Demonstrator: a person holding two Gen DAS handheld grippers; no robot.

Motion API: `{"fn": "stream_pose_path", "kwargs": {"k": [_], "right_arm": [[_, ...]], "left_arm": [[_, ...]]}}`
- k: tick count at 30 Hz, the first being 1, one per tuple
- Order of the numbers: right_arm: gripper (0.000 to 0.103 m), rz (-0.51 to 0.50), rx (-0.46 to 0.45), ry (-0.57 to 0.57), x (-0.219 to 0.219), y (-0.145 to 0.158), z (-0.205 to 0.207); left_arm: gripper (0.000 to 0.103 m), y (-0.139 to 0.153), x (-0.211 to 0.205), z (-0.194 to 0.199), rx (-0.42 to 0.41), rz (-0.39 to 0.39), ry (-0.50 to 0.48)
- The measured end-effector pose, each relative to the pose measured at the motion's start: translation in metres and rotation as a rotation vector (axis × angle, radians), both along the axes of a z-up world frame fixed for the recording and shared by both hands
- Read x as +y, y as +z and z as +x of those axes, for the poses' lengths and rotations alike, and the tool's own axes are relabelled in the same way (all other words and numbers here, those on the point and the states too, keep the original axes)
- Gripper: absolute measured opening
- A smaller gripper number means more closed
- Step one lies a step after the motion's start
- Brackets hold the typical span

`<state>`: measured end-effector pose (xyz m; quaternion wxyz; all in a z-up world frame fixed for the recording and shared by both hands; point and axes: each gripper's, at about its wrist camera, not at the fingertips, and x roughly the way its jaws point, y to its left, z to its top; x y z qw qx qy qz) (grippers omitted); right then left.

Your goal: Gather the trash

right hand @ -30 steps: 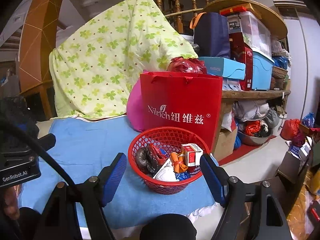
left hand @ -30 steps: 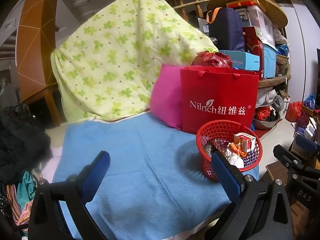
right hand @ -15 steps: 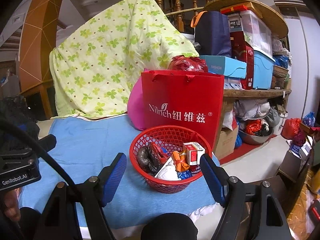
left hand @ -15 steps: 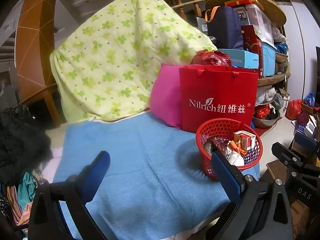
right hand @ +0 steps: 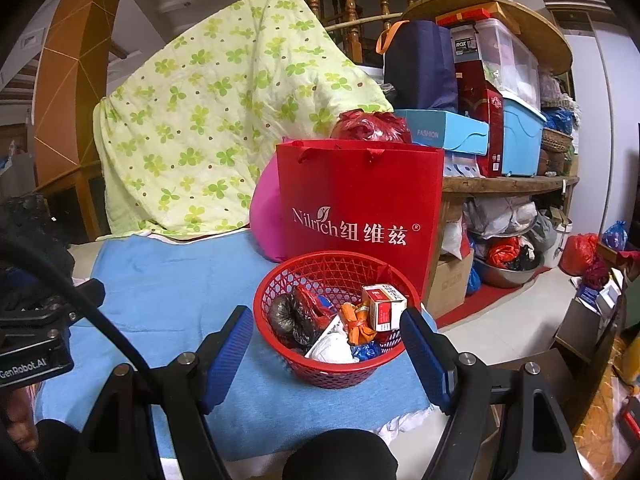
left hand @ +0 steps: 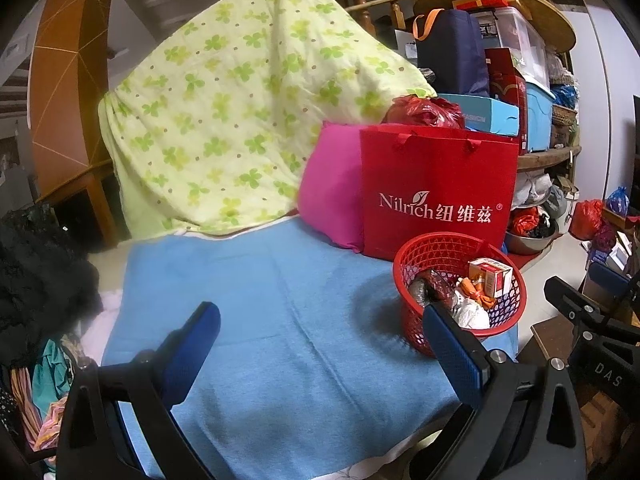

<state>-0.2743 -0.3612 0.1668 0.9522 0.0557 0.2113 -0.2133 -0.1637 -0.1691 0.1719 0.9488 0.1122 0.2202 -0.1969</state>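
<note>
A red mesh basket (right hand: 316,270) stands on the blue cloth (right hand: 168,284) near its right edge; it also shows in the left wrist view (left hand: 438,246). In it lie a small red and white carton (right hand: 383,305), a black crumpled bag (right hand: 285,316), orange wrappers (right hand: 356,324) and white paper (right hand: 332,349). My right gripper (right hand: 330,354) is open and empty, its jaws on either side of the basket's near rim. My left gripper (left hand: 324,344) is open and empty above the bare blue cloth (left hand: 248,304), left of the basket.
A red Nilrich paper bag (right hand: 360,204) stands right behind the basket, with a pink cushion (left hand: 332,196) beside it. A green flowered quilt (left hand: 240,112) hangs behind. Cluttered shelves with boxes (right hand: 516,136) are to the right. Dark clothes (left hand: 36,268) lie at the left.
Both views have shifted only slightly. The right gripper has eased a little nearer the basket. Both grippers stay open and empty.
</note>
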Motion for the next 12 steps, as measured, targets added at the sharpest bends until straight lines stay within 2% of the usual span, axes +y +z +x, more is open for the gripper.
{"fn": "stream_pose_path", "kwargs": {"k": [9, 12], "right_arm": [[0.079, 0.004, 0.013, -0.018, -0.004, -0.001, 0.014], [0.079, -0.004, 0.02, 0.009, 0.003, -0.001, 0.025]], "left_arm": [[0.101, -0.005, -0.002, 0.014, -0.002, 0.0, -0.02], [0.101, -0.008, 0.012, 0.03, 0.005, -0.022, 0.004]]}}
